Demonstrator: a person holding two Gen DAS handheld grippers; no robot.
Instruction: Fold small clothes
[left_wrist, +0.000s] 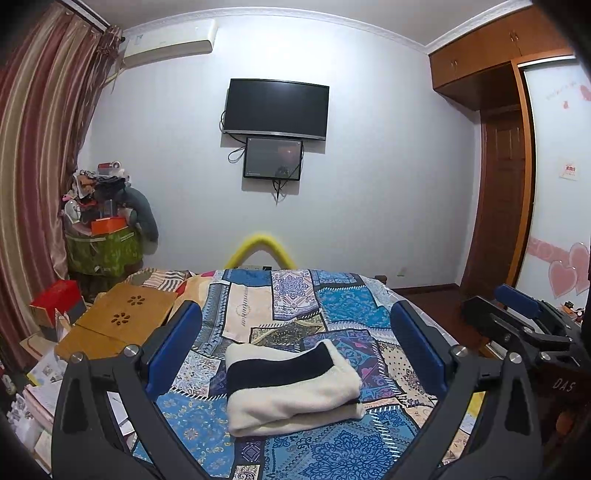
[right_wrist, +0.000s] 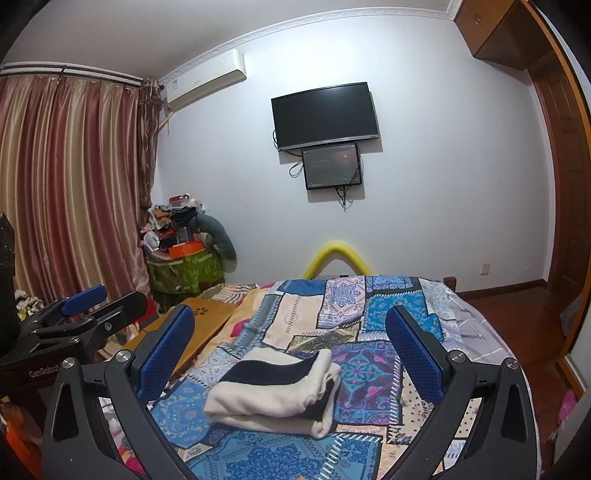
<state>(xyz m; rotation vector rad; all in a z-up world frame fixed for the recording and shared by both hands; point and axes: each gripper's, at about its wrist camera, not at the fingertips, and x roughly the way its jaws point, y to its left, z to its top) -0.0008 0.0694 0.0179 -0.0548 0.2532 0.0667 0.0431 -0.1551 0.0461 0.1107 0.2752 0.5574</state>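
A folded cream and black garment (left_wrist: 291, 387) lies on the blue patchwork bedspread (left_wrist: 332, 306), in a compact stack. It also shows in the right wrist view (right_wrist: 277, 393). My left gripper (left_wrist: 295, 332) is open and empty, held above and behind the garment, apart from it. My right gripper (right_wrist: 290, 336) is open and empty too, hovering just behind the garment. Each gripper shows at the edge of the other's view, the right one (left_wrist: 524, 314) and the left one (right_wrist: 77, 310).
A wooden lap desk (left_wrist: 122, 317) lies on the bed's left side. Boxes and papers (left_wrist: 48, 354) crowd the floor at left. A cluttered green bin (left_wrist: 103, 243) stands by the curtain. A yellow foam tube (left_wrist: 260, 249) arches at the bed's foot. The wardrobe (left_wrist: 517, 166) is at right.
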